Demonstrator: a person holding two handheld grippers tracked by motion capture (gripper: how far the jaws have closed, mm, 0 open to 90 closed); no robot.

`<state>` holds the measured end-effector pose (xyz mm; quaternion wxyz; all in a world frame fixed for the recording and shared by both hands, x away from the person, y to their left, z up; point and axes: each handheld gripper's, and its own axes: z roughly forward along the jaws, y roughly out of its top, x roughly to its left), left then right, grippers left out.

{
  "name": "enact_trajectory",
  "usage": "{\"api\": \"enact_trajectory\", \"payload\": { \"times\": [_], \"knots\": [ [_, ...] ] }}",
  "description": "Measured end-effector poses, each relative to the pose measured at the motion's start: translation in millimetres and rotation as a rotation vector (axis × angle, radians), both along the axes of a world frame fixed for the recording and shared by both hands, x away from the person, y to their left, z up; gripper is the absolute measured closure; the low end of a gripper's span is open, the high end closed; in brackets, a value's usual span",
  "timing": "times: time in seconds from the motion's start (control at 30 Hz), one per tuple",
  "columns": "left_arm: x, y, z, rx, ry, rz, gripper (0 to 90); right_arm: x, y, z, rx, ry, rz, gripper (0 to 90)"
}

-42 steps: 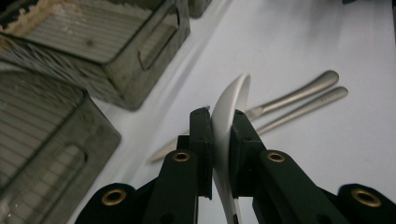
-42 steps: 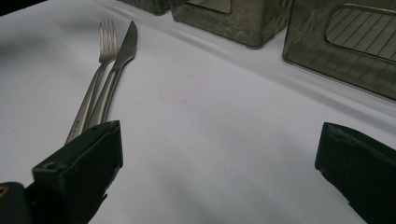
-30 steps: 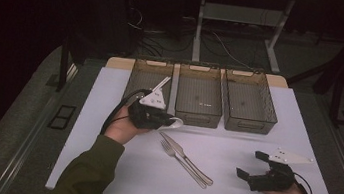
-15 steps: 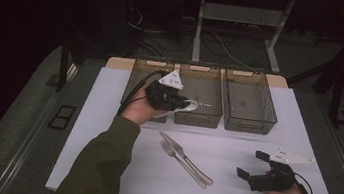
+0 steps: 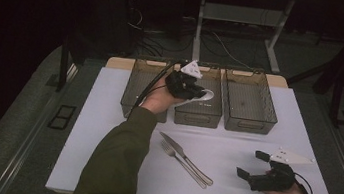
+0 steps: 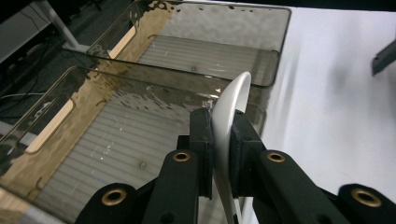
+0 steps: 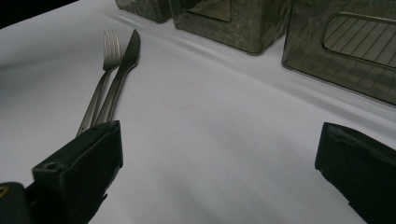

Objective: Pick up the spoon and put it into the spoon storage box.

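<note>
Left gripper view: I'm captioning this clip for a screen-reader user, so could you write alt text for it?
Two black tongs are shut on a white spoon, held on edge above a smoky transparent bin with a ribbed floor. A second such bin stands beyond it, on a white table.

Left gripper (image 5: 195, 94) carries the white spoon (image 5: 200, 98) away from the table's near edge, now over the middle bin (image 5: 198, 113).
</note>
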<state>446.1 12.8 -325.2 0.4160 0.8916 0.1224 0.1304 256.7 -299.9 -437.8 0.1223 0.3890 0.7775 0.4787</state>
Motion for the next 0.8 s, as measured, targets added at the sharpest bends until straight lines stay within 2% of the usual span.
{"api": "enact_trajectory", "payload": {
  "times": [0.03,0.1,0.17,0.2,0.4,0.47,0.53,0.6,0.8],
  "knots": [
    [3.2,-3.4,-1.0,0.01,-0.009,-0.007,80.9,0.0,-0.4,0.2,-0.001,0.001,0.003,0.8],
    [7.4,-10.1,-3.8,0.02,-0.001,-0.012,80.9,-0.1,-0.6,0.5,0.003,0.002,0.002,0.8],
    [11.5,-16.5,-7.3,0.01,0.006,-0.011,80.9,-0.2,-0.5,0.7,0.006,0.002,0.003,0.8],
    [13.9,-18.6,-8.7,0.024,0.004,-0.018,80.9,-0.3,-0.4,0.7,0.007,0.001,0.004,0.8],
    [21.5,-29.8,-27.8,0.046,0.033,-0.014,80.8,-0.2,-1.1,1.0,0.012,-0.001,0.004,0.8],
    [23.1,-31.8,-32.6,0.082,0.03,-0.023,80.8,-0.6,-1.0,1.3,0.016,0.0,0.003,0.8],
    [22.9,-32.7,-36.4,0.079,0.039,-0.02,80.8,-0.5,-1.0,1.2,0.015,-0.003,0.003,0.8],
    [23.5,-32.5,-38.2,0.096,0.04,-0.024,80.8,-0.5,-1.0,1.3,0.015,-0.003,0.004,0.8],
    [24.0,-31.7,-44.3,0.09,0.075,-0.02,80.1,-0.5,-0.6,1.4,0.014,-0.001,0.006,0.8]
  ]
}}
